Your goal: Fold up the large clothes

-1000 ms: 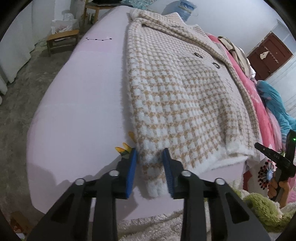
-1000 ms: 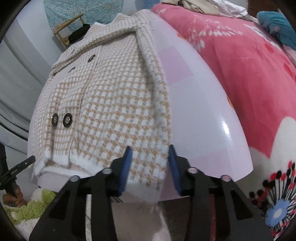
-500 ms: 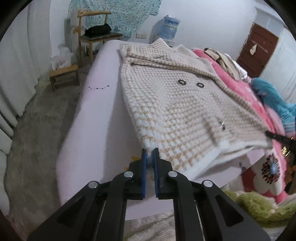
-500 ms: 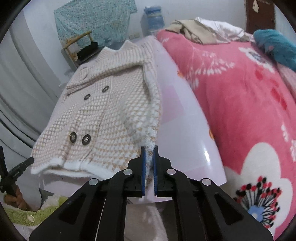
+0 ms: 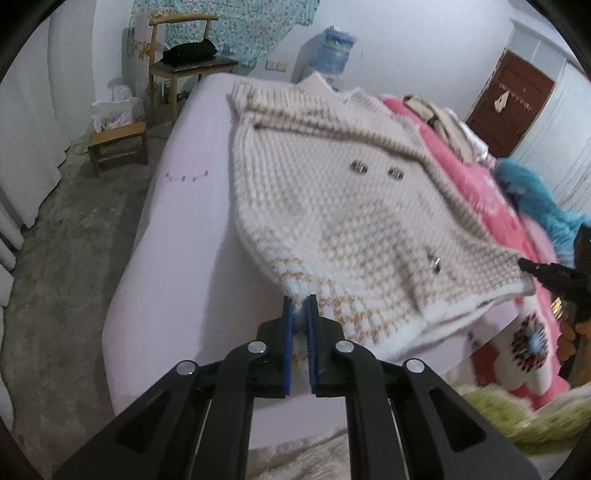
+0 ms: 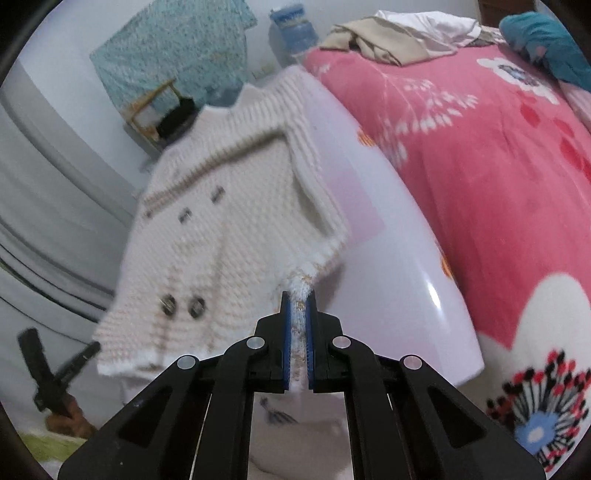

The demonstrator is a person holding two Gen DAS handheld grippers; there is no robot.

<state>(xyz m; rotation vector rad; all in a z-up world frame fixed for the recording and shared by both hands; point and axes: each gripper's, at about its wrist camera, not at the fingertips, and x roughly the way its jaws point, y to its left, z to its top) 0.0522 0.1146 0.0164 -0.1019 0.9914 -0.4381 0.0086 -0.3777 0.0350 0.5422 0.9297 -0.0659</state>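
Looking along the left tongs point(image 5: 300, 306), the view shows their blue-padded black fingers point(image 5: 287, 332) pinched almost together on the white hem corner of a fluffy cream-and-tan checked knit cardigan with dark buttons point(image 5: 332, 206). This near end of the cardigan is raised off the pale lilac surface point(image 5: 177, 236), while its collar end lies flat farther away. At the right edge the other tongs point(image 5: 532, 266) grip the opposite hem corner. A pink flowered blanket point(image 5: 491, 199) lies beyond the cardigan, with a teal fuzzy cloth point(image 5: 539, 206) on it. A wooden chair holding a black bag point(image 5: 184, 62) stands by the wall, near a small wooden stool point(image 5: 118, 144) and a blue water bottle point(image 5: 336, 48). A brown door point(image 5: 513, 103) is at far right.

From the right tongs point(image 6: 298, 302), the picture is blurred. Their blue pads point(image 6: 285, 332) are closed tight on white hem fabric of the same cardigan point(image 6: 221, 236), which hangs up off the lilac surface point(image 6: 399, 258) at this end. The left tongs point(image 6: 90, 349) appear low at the left edge, at the cardigan's far hem corner. The pink blanket point(image 6: 480, 166) fills the right side, with crumpled beige and white clothes point(image 6: 399, 33) heaped at its top.
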